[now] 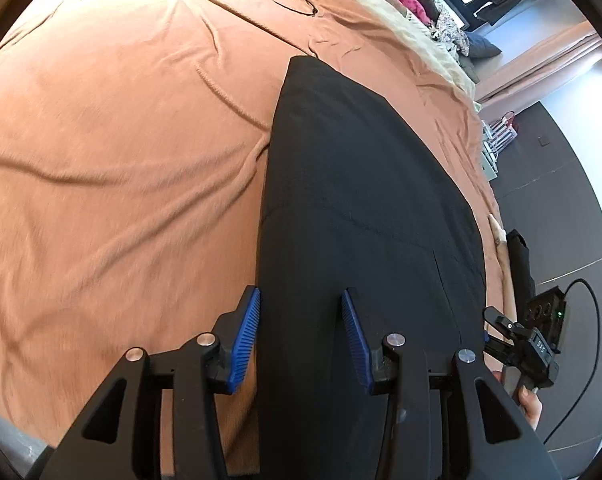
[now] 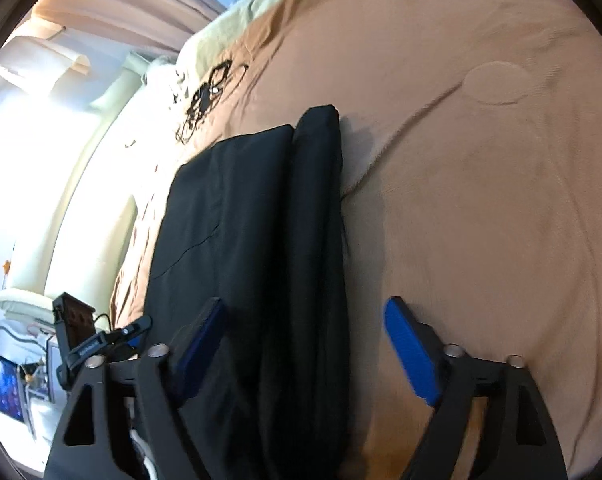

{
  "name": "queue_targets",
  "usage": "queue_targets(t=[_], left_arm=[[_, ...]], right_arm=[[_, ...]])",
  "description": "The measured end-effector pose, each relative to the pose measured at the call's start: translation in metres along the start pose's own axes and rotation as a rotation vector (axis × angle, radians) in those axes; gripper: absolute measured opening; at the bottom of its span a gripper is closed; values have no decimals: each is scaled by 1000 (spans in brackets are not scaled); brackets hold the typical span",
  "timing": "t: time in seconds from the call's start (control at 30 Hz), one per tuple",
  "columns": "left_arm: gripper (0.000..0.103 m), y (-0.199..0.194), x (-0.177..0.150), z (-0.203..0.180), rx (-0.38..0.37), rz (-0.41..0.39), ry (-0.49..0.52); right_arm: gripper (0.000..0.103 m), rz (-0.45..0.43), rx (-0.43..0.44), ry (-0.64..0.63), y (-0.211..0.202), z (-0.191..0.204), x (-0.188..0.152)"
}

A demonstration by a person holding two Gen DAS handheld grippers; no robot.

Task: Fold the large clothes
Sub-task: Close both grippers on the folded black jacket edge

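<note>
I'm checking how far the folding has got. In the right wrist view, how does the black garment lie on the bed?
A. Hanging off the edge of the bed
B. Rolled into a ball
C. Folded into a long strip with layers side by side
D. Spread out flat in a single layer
C: the black garment lies on the tan bedspread as a long narrow strip, with a doubled fold running along its right side.

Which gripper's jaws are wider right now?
The right gripper: its jaws gape wide over the black garment, touching nothing. The left gripper has a narrower gap.
</note>
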State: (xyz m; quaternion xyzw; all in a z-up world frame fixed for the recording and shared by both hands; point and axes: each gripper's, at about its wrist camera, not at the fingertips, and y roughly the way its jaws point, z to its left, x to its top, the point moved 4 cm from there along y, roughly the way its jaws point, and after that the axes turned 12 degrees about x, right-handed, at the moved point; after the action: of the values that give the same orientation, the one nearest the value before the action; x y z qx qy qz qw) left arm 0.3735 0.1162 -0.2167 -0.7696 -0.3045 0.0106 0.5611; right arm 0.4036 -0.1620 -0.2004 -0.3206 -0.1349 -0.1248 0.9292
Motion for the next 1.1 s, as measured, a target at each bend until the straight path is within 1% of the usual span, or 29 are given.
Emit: queue_targets(t=[0.17, 0.33, 0.4, 0.5, 0.57, 0.67, 0.77, 0.83, 0.87, 0.9, 0.93, 1.0, 1.03, 1.07, 1.1], left_arm=[[42, 9, 19, -4, 25, 6, -4], [42, 20, 36, -5, 40, 8, -10], [45, 22, 41, -5, 43, 1, -13], [46, 28, 50, -7, 44, -5, -21], [49, 32, 55, -9, 46, -7, -21], [53, 41, 60, -12, 54, -1, -16], [54, 45, 62, -13, 60, -3, -2], [54, 44, 61, -13, 59, -10, -2], [54, 42, 61, -12, 55, -15, -1], [49, 39, 59, -13, 41, -23, 2], [46, 37, 59, -15, 33, -25, 5], [37, 32, 58, -18, 32, -38, 24], [35, 27, 56, -21, 33, -48, 38], [30, 24, 55, -23, 34, -53, 45], [26, 18, 54, -26, 31, -63, 53]], right_arm=[[88, 64, 37, -11, 22, -10, 26], [89, 149, 112, -29, 43, -10, 44], [90, 174, 138, -38, 51, -9, 47], [90, 191, 187, -30, 61, -7, 55], [90, 202, 216, -20, 66, -8, 58], [90, 209, 248, 1, 71, -8, 62], [89, 198, 260, 21, 71, -8, 62], [83, 196, 246, 4, 70, -5, 59], [76, 196, 228, -8, 69, -4, 55], [67, 195, 217, -8, 67, -5, 54], [63, 193, 218, 6, 64, -6, 52], [41, 187, 239, 34, 61, -7, 52], [35, 183, 250, 40, 59, -7, 52], [26, 186, 275, 43, 58, -3, 51], [24, 181, 279, 30, 55, 4, 49]])
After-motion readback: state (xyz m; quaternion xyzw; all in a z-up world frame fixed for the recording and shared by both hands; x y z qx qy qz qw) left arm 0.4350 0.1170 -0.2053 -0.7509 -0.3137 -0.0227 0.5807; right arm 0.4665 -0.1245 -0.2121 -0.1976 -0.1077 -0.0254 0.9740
